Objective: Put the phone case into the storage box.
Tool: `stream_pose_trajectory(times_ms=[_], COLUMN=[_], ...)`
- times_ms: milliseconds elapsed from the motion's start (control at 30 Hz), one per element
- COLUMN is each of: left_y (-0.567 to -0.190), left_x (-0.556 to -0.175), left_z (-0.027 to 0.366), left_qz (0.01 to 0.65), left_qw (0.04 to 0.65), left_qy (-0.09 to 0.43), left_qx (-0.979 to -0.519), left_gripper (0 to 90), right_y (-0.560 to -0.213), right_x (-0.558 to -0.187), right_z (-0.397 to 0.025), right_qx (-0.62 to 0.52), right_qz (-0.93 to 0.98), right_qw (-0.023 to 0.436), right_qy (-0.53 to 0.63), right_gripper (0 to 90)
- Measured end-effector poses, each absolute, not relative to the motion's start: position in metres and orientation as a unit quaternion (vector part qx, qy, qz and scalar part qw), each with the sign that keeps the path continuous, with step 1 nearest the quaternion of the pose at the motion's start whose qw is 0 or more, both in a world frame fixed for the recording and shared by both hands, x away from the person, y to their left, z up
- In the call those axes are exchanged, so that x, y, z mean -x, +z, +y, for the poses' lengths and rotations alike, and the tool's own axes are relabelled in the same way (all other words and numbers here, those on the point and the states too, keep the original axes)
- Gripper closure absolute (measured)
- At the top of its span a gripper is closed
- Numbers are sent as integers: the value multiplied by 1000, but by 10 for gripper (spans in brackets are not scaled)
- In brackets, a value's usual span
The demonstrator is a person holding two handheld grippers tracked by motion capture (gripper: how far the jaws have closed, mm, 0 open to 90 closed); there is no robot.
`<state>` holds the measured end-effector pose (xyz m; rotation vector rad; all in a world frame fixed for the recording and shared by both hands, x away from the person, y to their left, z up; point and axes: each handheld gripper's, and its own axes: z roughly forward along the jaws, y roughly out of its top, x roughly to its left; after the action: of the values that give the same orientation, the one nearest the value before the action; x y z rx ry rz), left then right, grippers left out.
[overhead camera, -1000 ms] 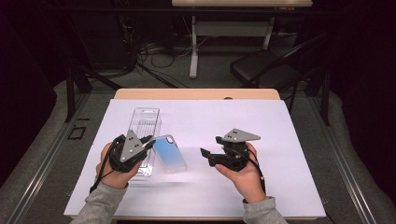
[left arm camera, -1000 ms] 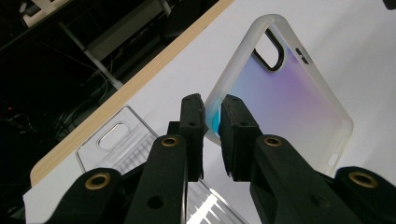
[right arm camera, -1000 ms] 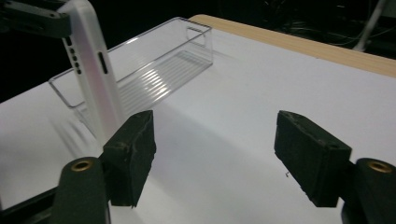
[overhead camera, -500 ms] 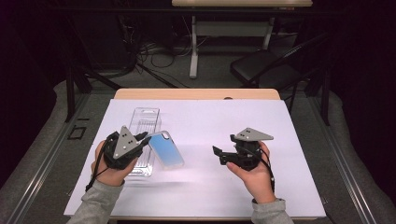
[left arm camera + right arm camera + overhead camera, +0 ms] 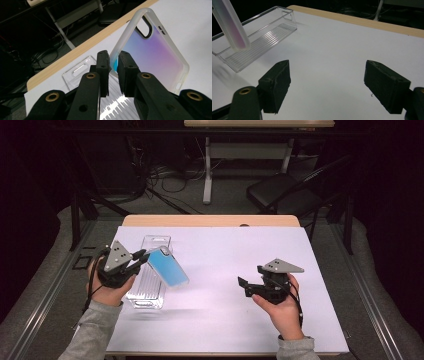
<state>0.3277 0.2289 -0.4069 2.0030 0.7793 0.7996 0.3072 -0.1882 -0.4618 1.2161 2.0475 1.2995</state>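
A phone case (image 5: 168, 267) with a blue-to-purple back and frosted white rim (image 5: 155, 52) hangs tilted above the table. My left gripper (image 5: 142, 257) is shut on its edge, the rim pinched between the two black jaws (image 5: 113, 66). Under and beside it lies a clear plastic tray (image 5: 148, 285), long and ribbed at the bottom (image 5: 257, 42). The case's edge (image 5: 233, 27) crosses the top left of the right gripper view. My right gripper (image 5: 246, 287) stands open over bare white table at the right, nothing between its fingers (image 5: 274, 85).
The white sheet (image 5: 225, 255) covers a wooden table whose far edge (image 5: 210, 221) shows bare wood. Behind the table are a black chair (image 5: 285, 192), a desk's legs and cables on the floor.
My left gripper has lifted the phone case and drawn it left, tilting it over the tray. My right gripper has moved right and nearer the front edge.
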Motion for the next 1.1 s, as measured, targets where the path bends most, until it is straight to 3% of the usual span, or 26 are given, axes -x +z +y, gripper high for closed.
stream_pose_trajectory(times_ms=[1100], left_y=[-374], left_x=[-392], left_z=[244], left_qz=[326], left_qw=[401], left_qy=[362], left_qx=[-776], left_gripper=[798], right_y=[-463], right_x=[-309], right_z=[-193], right_qx=[-447], right_qz=[732], right_qw=[214], right_qy=[467], right_gripper=[210])
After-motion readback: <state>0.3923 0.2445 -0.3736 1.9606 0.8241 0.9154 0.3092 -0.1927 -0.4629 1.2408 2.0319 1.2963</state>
